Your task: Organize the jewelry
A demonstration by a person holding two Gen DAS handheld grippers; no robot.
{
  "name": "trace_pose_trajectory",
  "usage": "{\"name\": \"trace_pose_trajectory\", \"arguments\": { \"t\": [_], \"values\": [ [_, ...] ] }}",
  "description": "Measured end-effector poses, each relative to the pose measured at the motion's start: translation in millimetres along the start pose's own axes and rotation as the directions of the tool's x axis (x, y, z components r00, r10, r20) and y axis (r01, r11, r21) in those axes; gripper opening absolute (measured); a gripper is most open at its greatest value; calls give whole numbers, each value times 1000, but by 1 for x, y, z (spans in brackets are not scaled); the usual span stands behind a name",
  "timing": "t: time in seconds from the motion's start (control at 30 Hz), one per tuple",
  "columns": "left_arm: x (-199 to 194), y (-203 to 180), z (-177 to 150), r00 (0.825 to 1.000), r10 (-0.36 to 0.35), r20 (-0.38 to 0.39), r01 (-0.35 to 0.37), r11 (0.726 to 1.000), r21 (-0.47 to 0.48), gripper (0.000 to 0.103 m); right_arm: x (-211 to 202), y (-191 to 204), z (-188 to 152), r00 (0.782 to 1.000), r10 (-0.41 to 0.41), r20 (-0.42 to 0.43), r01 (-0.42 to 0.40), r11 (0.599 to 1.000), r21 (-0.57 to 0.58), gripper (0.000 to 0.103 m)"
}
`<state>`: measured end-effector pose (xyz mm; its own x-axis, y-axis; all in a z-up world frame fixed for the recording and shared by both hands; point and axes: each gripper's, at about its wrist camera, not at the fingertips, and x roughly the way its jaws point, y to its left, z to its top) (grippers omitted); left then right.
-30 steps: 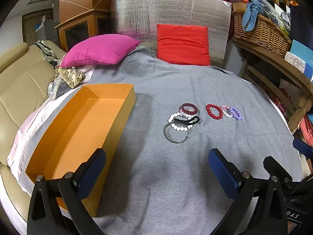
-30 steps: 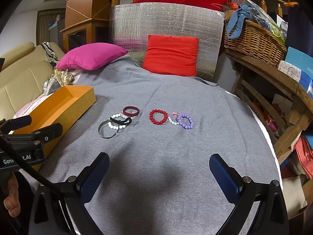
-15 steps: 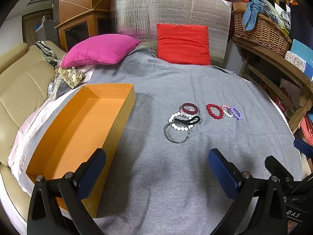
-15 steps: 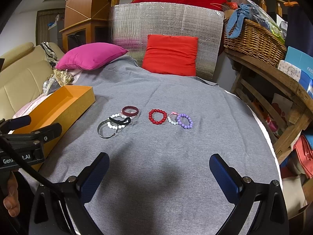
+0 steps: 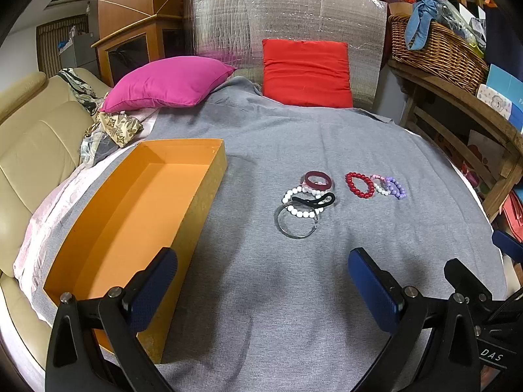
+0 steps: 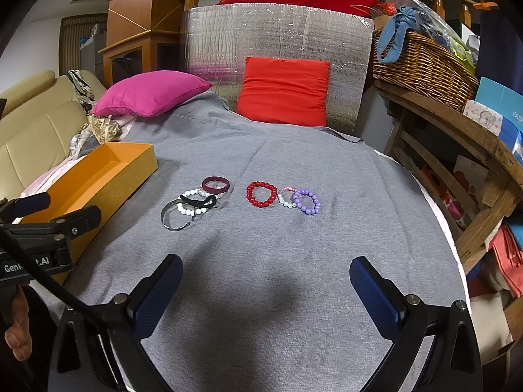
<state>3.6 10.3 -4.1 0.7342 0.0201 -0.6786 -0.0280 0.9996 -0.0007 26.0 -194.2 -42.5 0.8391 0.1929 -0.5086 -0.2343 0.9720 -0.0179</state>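
Nothing has shifted: your left gripper (image 5: 263,289) and right gripper (image 6: 266,297) stay spread, empty. Only the right view shows your hand (image 6: 18,325) at 8 o'clock; bracelets (image 6: 240,201) lie at 12.

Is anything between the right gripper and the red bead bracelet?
Nothing visible. Only bare grey cloth lies between the open right gripper and the red bead bracelet. A pale bead bracelet touches its far right side, away from the approach.
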Motion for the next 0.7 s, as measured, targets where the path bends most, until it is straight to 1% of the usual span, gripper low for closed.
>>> {"name": "trace_pose_trajectory", "arguments": {
  "t": [0.5,0.7],
  "values": [
    [2,0,-2,1000,0,-2,0,1000,1,103,-1,-4,2,1000,4,-1,-4,1000,8,103],
    [14,4,-9,999,11,-32,-11,1000,-3,103,6,-13,-4,999,25,-24,-24,999,38,103]
  ]
}}
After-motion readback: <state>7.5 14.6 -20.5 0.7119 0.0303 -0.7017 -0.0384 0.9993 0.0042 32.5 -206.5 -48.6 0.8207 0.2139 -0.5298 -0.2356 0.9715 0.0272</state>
